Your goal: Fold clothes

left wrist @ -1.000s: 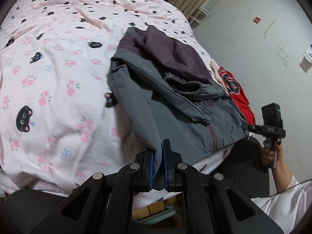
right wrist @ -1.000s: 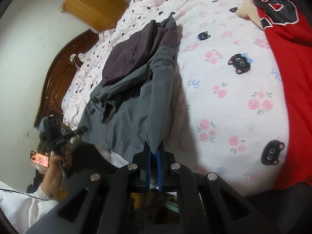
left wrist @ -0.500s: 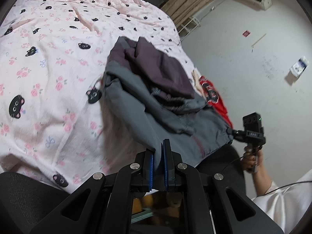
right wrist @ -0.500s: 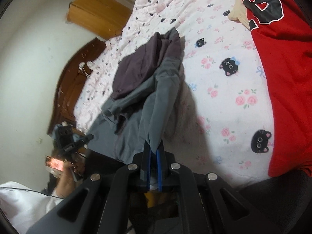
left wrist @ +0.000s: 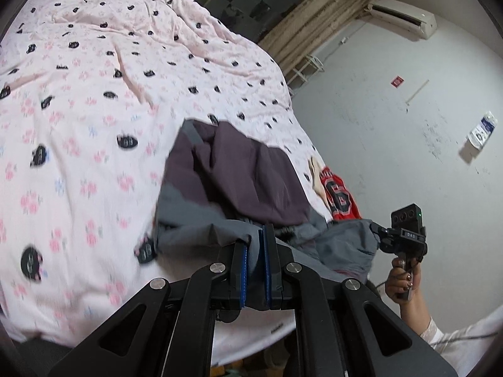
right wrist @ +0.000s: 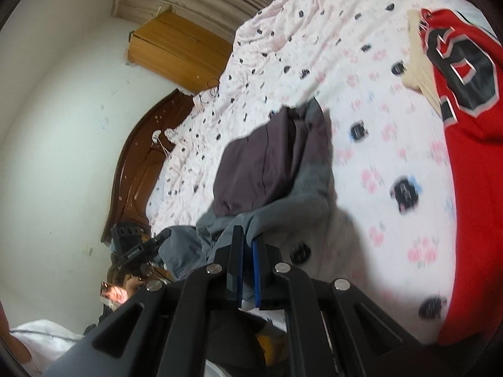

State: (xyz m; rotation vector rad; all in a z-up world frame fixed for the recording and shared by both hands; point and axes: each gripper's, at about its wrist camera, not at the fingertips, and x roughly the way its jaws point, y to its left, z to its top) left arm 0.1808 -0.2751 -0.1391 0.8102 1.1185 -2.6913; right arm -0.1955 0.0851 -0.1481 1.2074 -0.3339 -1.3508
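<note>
A grey and dark purple jacket [left wrist: 239, 185] lies on the pink cat-print bed sheet [left wrist: 78, 110], its near hem lifted off the bed. My left gripper [left wrist: 255, 238] is shut on one corner of the grey hem. My right gripper [right wrist: 246, 242] is shut on the other hem corner, and it also shows in the left wrist view [left wrist: 405, 235]. The jacket also shows in the right wrist view [right wrist: 270, 157], folding over toward its purple upper part. The left gripper shows in the right wrist view [right wrist: 132, 245].
A red jersey [right wrist: 465, 125] with a black number lies on the bed right of the jacket, over a cream garment [right wrist: 418, 62]. A dark wooden headboard [right wrist: 138, 169] and a wooden cabinet [right wrist: 179, 50] stand at the far end. A white wall [left wrist: 408, 125] is beside the bed.
Both grippers have risen and carried the grey hem forward over the jacket toward its purple top. The lower part of the jacket has left the bed edge.
</note>
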